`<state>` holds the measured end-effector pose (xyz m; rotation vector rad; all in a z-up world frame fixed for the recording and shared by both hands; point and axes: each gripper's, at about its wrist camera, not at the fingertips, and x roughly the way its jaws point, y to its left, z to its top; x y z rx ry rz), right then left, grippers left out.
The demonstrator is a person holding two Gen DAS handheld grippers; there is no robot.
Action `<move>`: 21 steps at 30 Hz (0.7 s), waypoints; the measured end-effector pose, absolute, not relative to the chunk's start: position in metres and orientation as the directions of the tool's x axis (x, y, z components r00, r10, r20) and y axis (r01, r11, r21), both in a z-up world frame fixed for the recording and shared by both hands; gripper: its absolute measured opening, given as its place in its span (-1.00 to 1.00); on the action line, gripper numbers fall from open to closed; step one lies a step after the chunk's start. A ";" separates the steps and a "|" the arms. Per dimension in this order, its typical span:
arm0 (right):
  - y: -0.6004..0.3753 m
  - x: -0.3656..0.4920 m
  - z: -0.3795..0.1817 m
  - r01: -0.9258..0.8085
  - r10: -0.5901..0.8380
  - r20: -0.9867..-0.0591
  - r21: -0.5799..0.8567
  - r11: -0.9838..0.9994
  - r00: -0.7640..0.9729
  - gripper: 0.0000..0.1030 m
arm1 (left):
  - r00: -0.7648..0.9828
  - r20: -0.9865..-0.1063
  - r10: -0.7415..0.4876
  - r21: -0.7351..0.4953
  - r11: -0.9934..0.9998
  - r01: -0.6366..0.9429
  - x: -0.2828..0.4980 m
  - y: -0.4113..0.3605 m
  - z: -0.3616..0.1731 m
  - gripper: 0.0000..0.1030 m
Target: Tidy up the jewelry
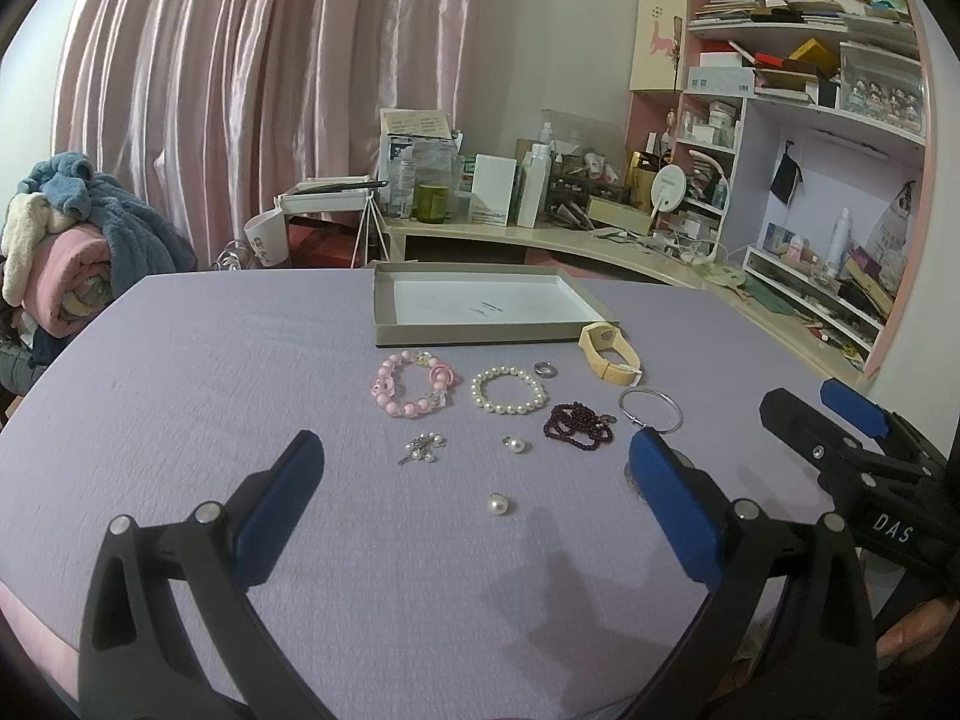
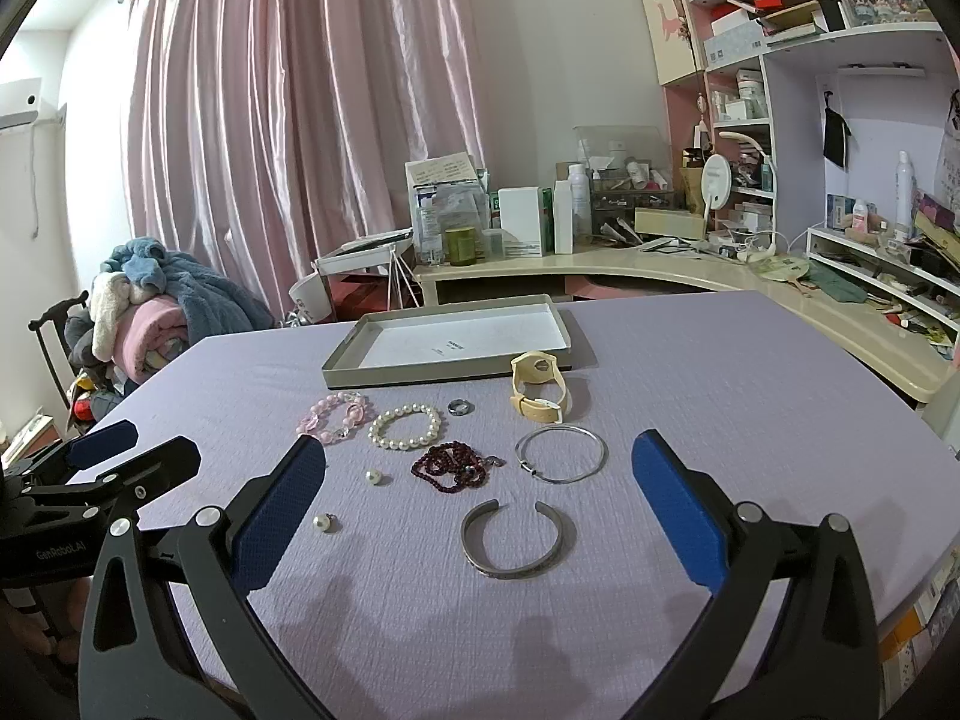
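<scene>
Jewelry lies spread on a lilac cloth before a shallow grey tray. Pink bead bracelet, white pearl bracelet, dark red bead strand, thin silver bangle, cream watch, small ring, two pearl earrings, a silver charm cluster. An open silver cuff lies between my right gripper's fingers. My left gripper and right gripper both stand open, holding nothing.
A cluttered corner desk and shelves stand behind the table. Pink curtains cover the back wall. A chair piled with blankets stands at the left. The table's right edge is close to my right gripper.
</scene>
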<state>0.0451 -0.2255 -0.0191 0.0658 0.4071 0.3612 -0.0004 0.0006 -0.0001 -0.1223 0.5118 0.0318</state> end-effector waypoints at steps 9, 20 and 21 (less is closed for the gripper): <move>-0.226 0.045 -0.019 -0.329 0.355 -0.376 0.133 0.935 0.856 0.97 | 0.871 -0.491 -0.001 -0.108 0.992 -0.060 -0.001 0.001 -0.001 0.96; -0.226 0.045 -0.018 -0.330 0.356 -0.376 0.133 0.934 0.856 0.97 | 0.871 -0.491 0.002 -0.106 0.992 -0.062 -0.002 0.003 0.000 0.96; -0.226 0.045 -0.018 -0.330 0.355 -0.376 0.132 0.935 0.856 0.97 | 0.870 -0.492 0.001 -0.106 0.992 -0.062 0.000 0.000 0.000 0.96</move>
